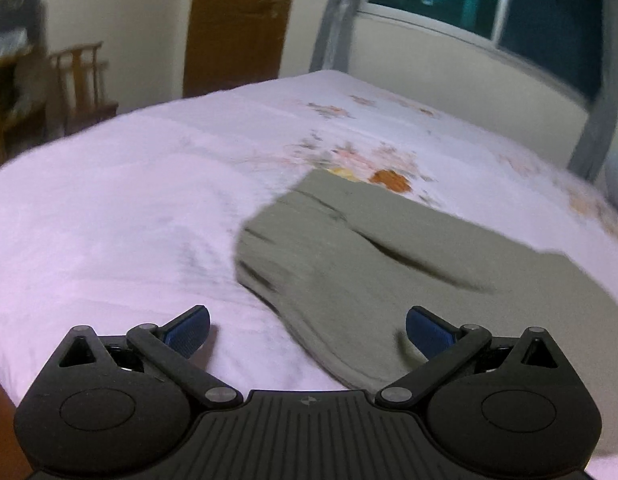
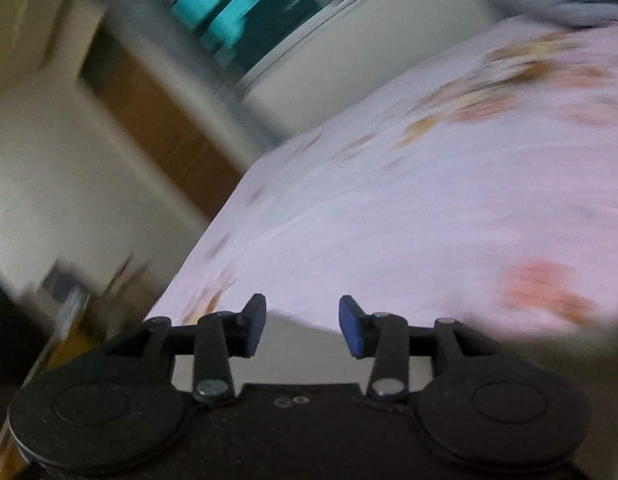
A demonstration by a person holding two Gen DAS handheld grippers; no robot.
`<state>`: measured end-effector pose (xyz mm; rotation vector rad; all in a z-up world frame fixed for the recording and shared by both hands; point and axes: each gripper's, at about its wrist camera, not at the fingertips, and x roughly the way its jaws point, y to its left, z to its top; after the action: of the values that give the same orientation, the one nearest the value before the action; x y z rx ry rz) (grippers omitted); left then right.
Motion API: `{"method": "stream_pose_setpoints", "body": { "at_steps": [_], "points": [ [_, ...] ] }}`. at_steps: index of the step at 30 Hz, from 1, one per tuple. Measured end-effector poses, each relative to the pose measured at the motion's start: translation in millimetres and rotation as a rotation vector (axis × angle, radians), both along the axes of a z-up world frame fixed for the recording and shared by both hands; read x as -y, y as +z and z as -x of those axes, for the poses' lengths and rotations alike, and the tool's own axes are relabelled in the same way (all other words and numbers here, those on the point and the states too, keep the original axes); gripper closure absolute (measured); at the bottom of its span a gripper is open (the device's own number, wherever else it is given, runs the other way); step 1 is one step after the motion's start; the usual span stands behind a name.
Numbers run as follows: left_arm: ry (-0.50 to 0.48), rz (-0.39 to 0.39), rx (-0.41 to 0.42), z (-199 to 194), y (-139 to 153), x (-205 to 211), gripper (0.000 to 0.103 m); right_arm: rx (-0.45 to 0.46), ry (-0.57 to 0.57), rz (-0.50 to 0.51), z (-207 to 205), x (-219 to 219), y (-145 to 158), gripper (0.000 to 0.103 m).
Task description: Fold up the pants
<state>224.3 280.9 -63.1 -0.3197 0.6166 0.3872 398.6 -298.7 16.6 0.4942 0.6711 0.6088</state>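
Because the pants (image 1: 389, 264) lie loose on the bed (image 1: 109, 220), already doubled into a thick olive bundle, the main risk I judge is that a careless grasp takes only the top layer. Then the layers below would slide and the fold would open again. The near edge of the pants lies between the fingers of the left gripper (image 1: 307, 330), whose jaws stand wide apart and hold nothing. One blue pad (image 1: 427, 332) is over the cloth, the other is beside the pants, over bare sheet. If the jaws close from here, they may also pinch the sheet together with the pants. Both pictures are blurred, so aiming is harder to judge.

Only the left wrist view shows the pants; beyond them are a flower print on the sheet, a window (image 1: 481, 0), a door (image 1: 237, 20) and a chair (image 1: 83, 80). In the right wrist view the right gripper (image 2: 302, 328) also has its jaws apart and empty, tilted over the edge of the bed, with no pants visible.
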Motion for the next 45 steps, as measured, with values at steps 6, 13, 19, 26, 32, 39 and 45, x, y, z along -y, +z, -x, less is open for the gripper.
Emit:
{"method": "stream_pose_setpoints", "body": {
  "at_steps": [6, 13, 19, 26, 32, 39, 45],
  "points": [
    [0.027, 0.119, 0.004, -16, -7, -36, 0.000, -0.116, 0.221, 0.041, -99, -111, -27, 0.069],
    [0.067, 0.139, -0.012, -44, -20, -42, 0.000, -0.191, 0.297, 0.082, -130, -162, -63, 0.071],
    [0.098, 0.224, 0.041, -51, -23, -47, 0.030, -0.190, 0.388, 0.109, -138, -174, -77, 0.077],
    [0.104, 0.256, 0.055, -51, -27, -51, 0.032, -0.206, 0.531, 0.102, -151, -193, -78, 0.078],
    [0.108, 0.233, 0.048, -51, -28, -50, 0.038, -0.097, 0.450, 0.054, -155, -206, -66, 0.103],
    [0.083, 0.214, 0.041, -50, -31, -54, 0.038, -0.087, 0.374, 0.221, -146, -205, -68, 0.103],
    [0.091, 0.185, 0.056, -46, -32, -49, 0.037, -0.086, 0.597, 0.118, -110, -215, -48, 0.096]
  ]
}}
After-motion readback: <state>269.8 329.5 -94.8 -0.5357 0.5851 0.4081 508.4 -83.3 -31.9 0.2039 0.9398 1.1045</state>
